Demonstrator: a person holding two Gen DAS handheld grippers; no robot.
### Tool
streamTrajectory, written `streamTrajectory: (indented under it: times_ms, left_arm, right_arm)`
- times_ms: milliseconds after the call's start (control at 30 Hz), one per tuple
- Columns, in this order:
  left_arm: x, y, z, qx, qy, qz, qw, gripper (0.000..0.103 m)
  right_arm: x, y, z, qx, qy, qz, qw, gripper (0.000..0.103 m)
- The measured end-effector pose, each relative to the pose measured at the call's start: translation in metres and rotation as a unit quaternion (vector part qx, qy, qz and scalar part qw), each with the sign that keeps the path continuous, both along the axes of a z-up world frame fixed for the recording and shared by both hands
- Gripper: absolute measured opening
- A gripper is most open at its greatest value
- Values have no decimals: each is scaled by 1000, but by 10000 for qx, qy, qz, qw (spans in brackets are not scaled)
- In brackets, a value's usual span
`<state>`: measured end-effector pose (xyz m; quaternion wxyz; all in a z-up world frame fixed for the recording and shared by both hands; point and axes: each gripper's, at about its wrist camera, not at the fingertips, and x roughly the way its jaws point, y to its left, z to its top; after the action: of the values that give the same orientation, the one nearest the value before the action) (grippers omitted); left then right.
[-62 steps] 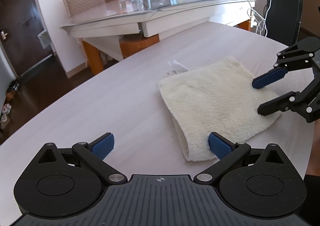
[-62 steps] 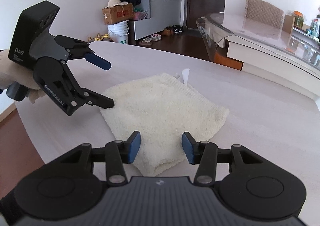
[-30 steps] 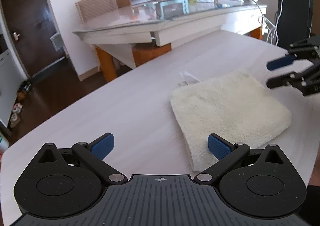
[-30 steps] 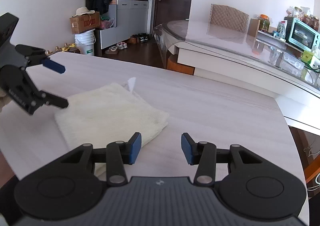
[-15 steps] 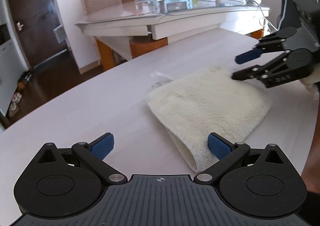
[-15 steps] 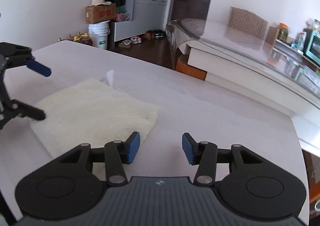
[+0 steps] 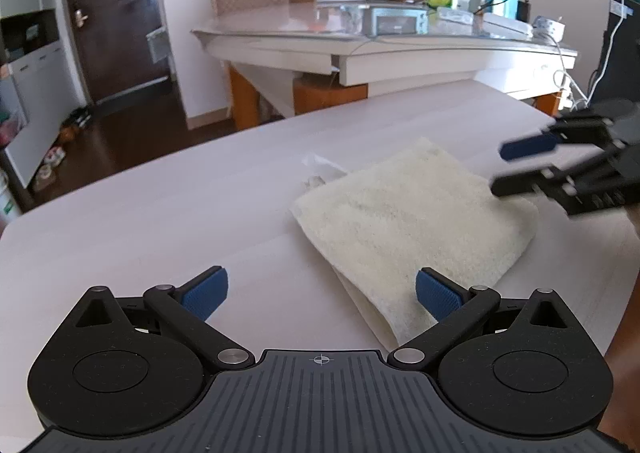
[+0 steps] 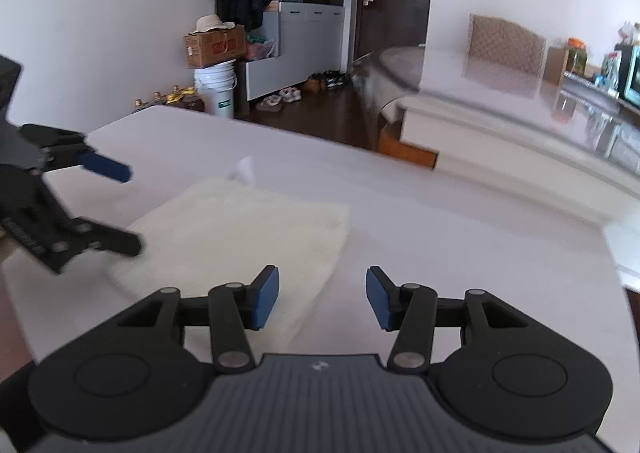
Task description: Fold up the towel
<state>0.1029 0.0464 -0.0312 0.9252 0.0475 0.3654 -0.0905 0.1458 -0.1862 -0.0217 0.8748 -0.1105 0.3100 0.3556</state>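
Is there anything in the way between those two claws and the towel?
Nothing visible. The towel lies alone on the table; the left claw and right claw are both open at its edges.

One towel [image 7: 412, 217], two claws [image 7: 320, 293], one table [image 7: 160, 221].

left gripper [image 7: 320, 293] spread wide; right gripper [image 8: 322, 297] agape

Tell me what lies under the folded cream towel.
The folded cream terry towel lies flat on the pale wood-grain table. Its own lower layers show at the near edge; anything between them is hidden.
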Motion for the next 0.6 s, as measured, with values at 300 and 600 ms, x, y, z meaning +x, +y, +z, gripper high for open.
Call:
streamTrajectory:
  times_ms: [300, 600]
  left_arm:
    - [-13, -1, -3, -183, -52, 335, 9993, 103]
    - [-28, -1, -6, -305, -106, 545, 9980, 103]
  right_arm:
    - [-29, -12, -1, 391, 165, -354, 9985, 59]
    - [-52, -17, 3, 641, 228, -709, 9952, 81]
